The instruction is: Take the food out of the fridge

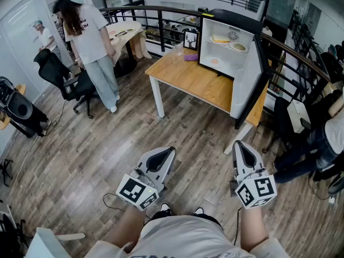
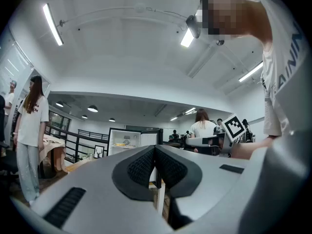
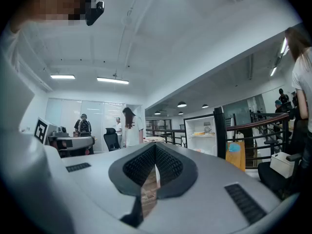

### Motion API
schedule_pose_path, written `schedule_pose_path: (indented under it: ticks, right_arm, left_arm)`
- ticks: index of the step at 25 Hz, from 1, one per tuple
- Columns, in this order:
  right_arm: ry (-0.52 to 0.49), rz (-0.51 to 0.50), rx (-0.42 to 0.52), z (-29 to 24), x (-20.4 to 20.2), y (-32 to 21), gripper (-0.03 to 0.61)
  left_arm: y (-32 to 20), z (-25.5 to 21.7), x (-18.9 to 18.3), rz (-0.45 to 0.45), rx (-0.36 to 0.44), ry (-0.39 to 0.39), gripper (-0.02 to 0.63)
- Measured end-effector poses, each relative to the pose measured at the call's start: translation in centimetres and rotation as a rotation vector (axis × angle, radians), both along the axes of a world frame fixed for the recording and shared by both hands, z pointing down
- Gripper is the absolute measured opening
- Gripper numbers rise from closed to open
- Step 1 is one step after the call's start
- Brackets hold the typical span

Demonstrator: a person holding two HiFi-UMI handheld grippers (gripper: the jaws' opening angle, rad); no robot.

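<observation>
A small black fridge (image 1: 228,39) stands on a wooden table (image 1: 188,77) ahead, its door (image 1: 247,79) swung open to the right. Plates of food (image 1: 220,38) sit on its white shelves, and another plate (image 1: 215,62) lies lower down. Both grippers hang low over the floor, far short of the table. My left gripper (image 1: 166,153) is shut with nothing in it, tips touching. My right gripper (image 1: 238,146) is shut and empty too. The fridge (image 2: 127,141) shows far off in the left gripper view, and the same fridge (image 3: 204,133) in the right gripper view.
A person in a white shirt (image 1: 94,42) stands left of the table near a black office chair (image 1: 67,79). A black railing (image 1: 161,15) runs behind the table. A framed picture (image 1: 191,39) and a purple object (image 1: 191,57) sit beside the fridge. Another person (image 1: 322,138) sits at right.
</observation>
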State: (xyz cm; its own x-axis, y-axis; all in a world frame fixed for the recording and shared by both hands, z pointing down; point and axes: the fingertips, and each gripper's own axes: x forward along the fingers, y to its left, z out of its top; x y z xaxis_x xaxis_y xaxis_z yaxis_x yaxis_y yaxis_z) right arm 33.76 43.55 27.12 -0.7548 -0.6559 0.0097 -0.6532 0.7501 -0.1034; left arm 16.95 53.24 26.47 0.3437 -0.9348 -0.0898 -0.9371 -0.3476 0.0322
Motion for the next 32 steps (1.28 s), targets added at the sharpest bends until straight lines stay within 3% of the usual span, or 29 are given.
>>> schedule_pose_path:
  ticks: [19, 32]
  right_arm:
    - [0.007, -0.033, 0.009, -0.1, -1.1, 0.5, 0.019]
    - [-0.036, 0.001, -0.036, 0.0, -8.4, 1.6, 0.018]
  left_arm:
    - [0.1, 0.2, -0.2, -0.009, -0.008, 0.02, 0.008]
    - [1.9, 0.4, -7.8, 0.04, 0.013, 0.031, 0.008]
